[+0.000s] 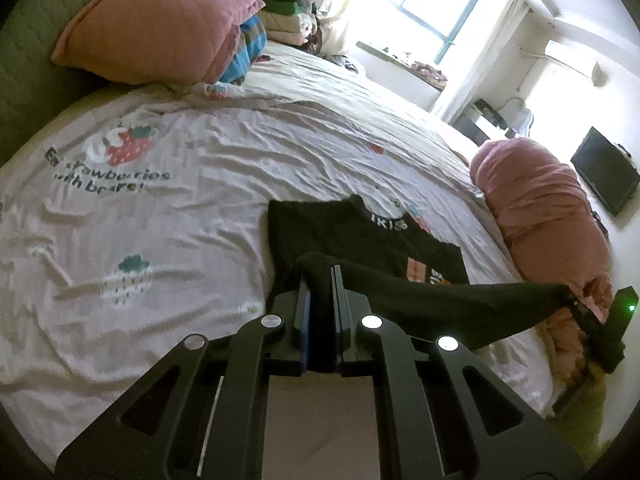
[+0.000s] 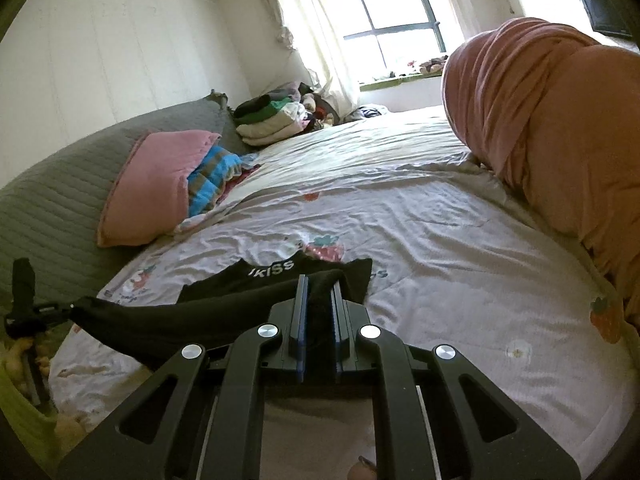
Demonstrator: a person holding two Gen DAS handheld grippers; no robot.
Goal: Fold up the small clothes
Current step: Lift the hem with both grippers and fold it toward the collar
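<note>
Black garment (image 1: pixel 360 240) — both hand-held grippers clamped

Black garment (image 1: pixel 340 232), perhaps orange print.

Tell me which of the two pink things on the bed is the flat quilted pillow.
The pink pillow leaning on the grey headboard, beside the striped blue fabric. The other pink thing is a bulky rolled blanket at the opposite bed edge.
</note>
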